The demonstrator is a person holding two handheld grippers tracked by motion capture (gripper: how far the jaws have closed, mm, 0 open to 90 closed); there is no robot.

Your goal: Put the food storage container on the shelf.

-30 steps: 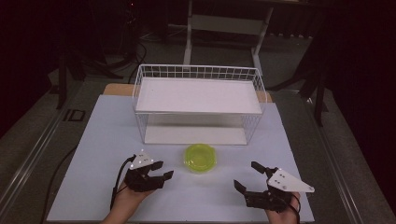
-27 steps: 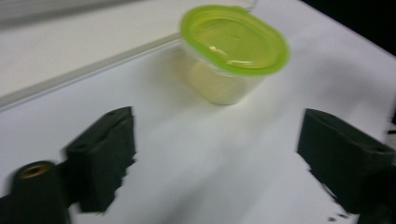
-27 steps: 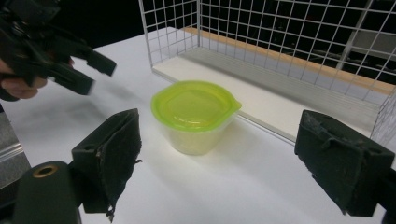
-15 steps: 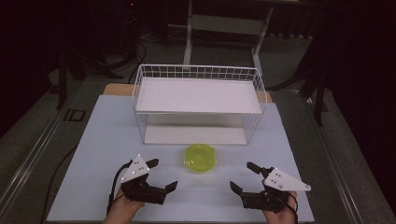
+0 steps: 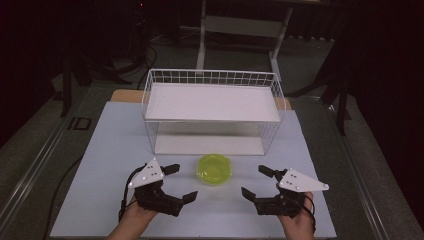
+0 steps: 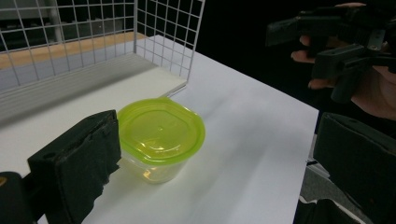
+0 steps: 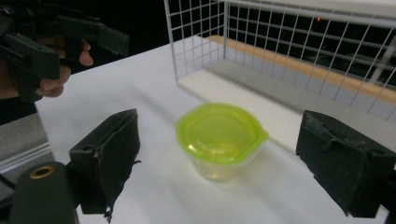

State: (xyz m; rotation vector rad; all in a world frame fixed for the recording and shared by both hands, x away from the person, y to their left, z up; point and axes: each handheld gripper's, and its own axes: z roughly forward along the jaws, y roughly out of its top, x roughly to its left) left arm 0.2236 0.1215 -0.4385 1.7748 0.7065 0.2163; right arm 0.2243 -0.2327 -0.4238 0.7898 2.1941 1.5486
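Green-lidded tub (image 5: 215, 169) between left gripper (image 5: 181, 183), right gripper (image 5: 257, 182); jaws apart.

Container (image 5: 214, 169) and rack (image 5: 212, 107) on table (image 5: 110, 145)

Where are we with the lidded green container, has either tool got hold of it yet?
Nothing looks done yet. The green container sits lidded on the white table, in front of the wire rack, untouched. In hand: the left tool and right tool flank it, both open and empty, jaws pointing at it. Left: closing in, gripping it, then whatever handling follows.
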